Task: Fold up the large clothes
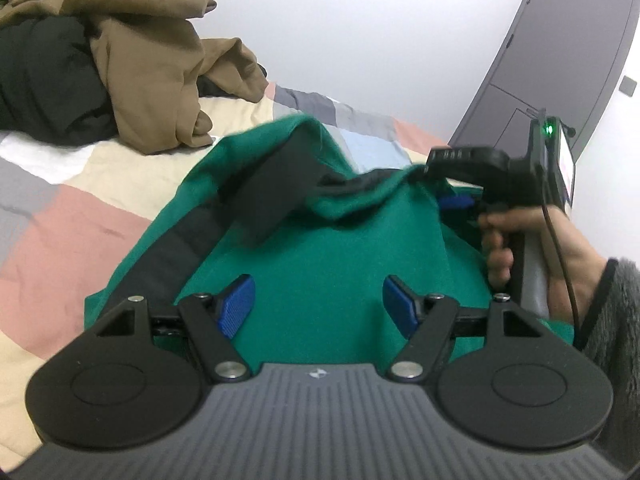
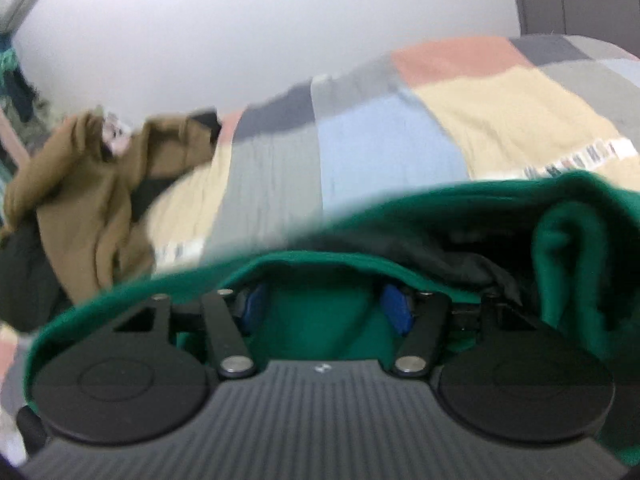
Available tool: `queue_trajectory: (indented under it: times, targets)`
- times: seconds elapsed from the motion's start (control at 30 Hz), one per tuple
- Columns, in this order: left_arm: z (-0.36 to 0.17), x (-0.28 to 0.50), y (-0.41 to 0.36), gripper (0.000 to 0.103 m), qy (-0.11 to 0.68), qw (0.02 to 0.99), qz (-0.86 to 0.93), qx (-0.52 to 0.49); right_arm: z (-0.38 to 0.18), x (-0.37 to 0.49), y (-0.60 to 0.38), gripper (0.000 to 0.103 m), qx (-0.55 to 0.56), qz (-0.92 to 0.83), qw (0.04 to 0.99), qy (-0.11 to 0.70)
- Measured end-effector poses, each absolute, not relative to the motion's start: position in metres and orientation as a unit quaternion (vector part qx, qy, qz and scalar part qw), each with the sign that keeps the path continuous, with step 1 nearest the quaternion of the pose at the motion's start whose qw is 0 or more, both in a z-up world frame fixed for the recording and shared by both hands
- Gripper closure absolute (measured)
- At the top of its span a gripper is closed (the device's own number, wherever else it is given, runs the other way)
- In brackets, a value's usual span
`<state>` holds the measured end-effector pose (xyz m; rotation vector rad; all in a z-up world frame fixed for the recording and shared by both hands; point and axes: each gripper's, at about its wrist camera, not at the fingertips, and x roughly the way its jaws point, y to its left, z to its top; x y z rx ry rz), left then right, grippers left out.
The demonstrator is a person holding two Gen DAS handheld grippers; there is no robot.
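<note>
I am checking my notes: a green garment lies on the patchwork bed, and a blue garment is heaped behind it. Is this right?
Not quite. The heaped garment behind is brown, not blue, as the left wrist view shows. The green garment does lie on the patchwork bed.

My fingers (image 1: 240, 306) have ribbed blue plastic pads on matt black arms with shiny metal rivets; green garment (image 1: 340, 256) is soft matt fleece; bed (image 1: 60, 216) quilt matt cotton.
</note>
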<state>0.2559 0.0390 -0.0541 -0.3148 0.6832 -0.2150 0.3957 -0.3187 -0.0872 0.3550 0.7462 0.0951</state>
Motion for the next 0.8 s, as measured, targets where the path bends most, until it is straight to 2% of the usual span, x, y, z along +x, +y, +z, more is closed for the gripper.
queue_trajectory:
  times: [0.23,0.43,0.57,0.8]
  targets:
    - [-0.058,0.260,0.049,0.028,0.334,0.920,-0.112,-0.171,-0.065,0.395,-0.306,0.041,0.128,0.052,0.931,0.337]
    - [-0.059,0.261,0.048,0.028,0.339,0.922,-0.104,-0.157,-0.061,0.361,-0.263,0.041,0.098,0.142,0.907,0.383]
    - [-0.060,0.259,0.045,0.028,0.338,0.924,-0.104,-0.142,-0.072,0.356,-0.226,0.042,0.051,0.192,0.888,0.415]
    - [-0.063,0.259,0.047,0.028,0.337,0.924,-0.106,-0.147,-0.114,0.395,-0.194,0.043,-0.010,0.166,0.870,0.464]
